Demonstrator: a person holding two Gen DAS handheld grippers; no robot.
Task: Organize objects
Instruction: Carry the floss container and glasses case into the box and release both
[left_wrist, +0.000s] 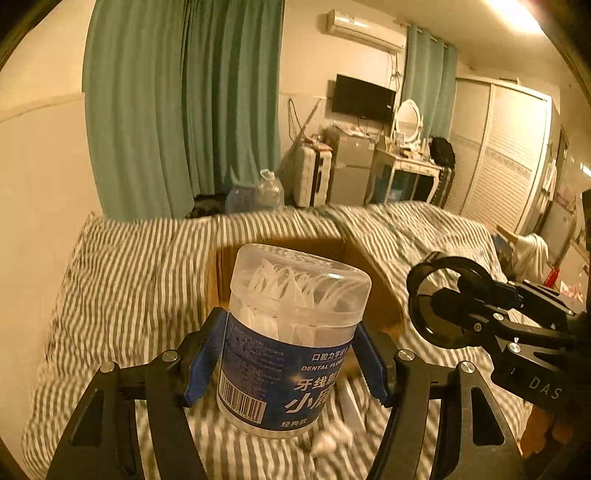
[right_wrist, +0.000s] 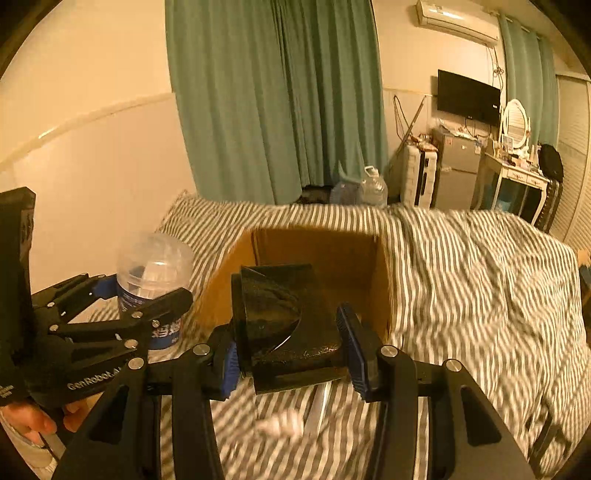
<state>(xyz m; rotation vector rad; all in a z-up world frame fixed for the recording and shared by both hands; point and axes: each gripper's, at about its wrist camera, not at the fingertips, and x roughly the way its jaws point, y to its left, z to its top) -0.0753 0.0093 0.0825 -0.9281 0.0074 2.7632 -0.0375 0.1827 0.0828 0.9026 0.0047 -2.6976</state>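
- Cardboard box (right_wrist: 317, 266) sits open on the striped bedspread (right_wrist: 480, 280), at twelve o'clock from both our grippers.
- Our left gripper (left_wrist: 290, 354) pinches a clear jar of floss picks (left_wrist: 291, 339) upright, off the bed.
- Our right gripper (right_wrist: 288, 347) clamps a black holder (right_wrist: 284, 325), its opening at ten o'clock.
- We judge this the carry step: both loads are lifted, neither yet inside the box.
- Next we need to move forward over the rim, lower, then spread the fingers.
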